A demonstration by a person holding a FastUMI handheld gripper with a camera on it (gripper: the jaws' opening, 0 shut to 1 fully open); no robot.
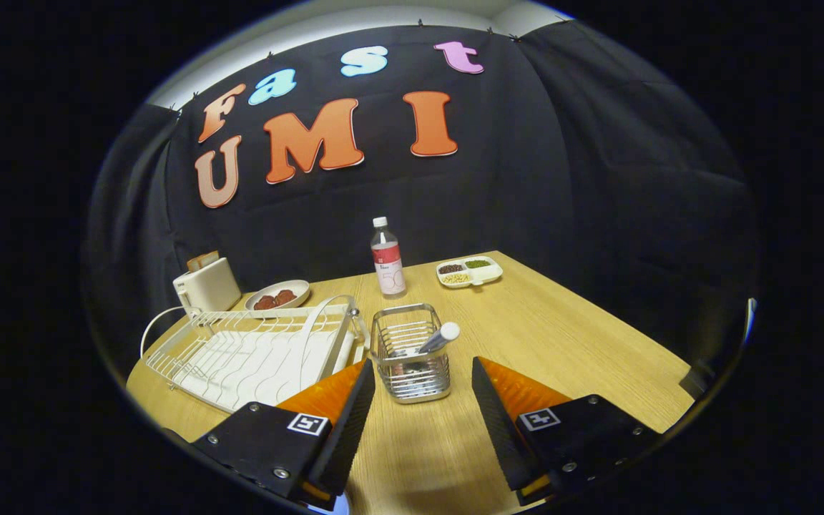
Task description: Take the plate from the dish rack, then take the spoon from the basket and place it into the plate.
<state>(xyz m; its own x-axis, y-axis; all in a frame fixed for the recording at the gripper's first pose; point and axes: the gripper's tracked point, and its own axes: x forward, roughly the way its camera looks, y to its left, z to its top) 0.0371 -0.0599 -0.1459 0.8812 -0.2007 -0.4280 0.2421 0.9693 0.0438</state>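
A white wire dish rack (pixel 240 354) on a white drip tray lies on the wooden table, left of the fingers. At its right end a thin, pale, upright rim (pixel 317 322) looks like the plate, seen nearly edge-on. A small wire basket (pixel 412 357) stands just ahead of the fingers, in line with the gap between them. The spoon (pixel 439 338) leans in it, handle end up and to the right. My gripper (pixel 422 363) is open, with nothing between its fingers, and the fingertips flank the basket's near side without touching it.
Behind the rack sit a white toaster (pixel 206 286) and a dish of reddish food (pixel 277 295). A clear bottle (pixel 388 259) stands beyond the basket. A divided snack tray (pixel 469 272) lies at the far right. The table (pixel 562 343) ends at its right edge.
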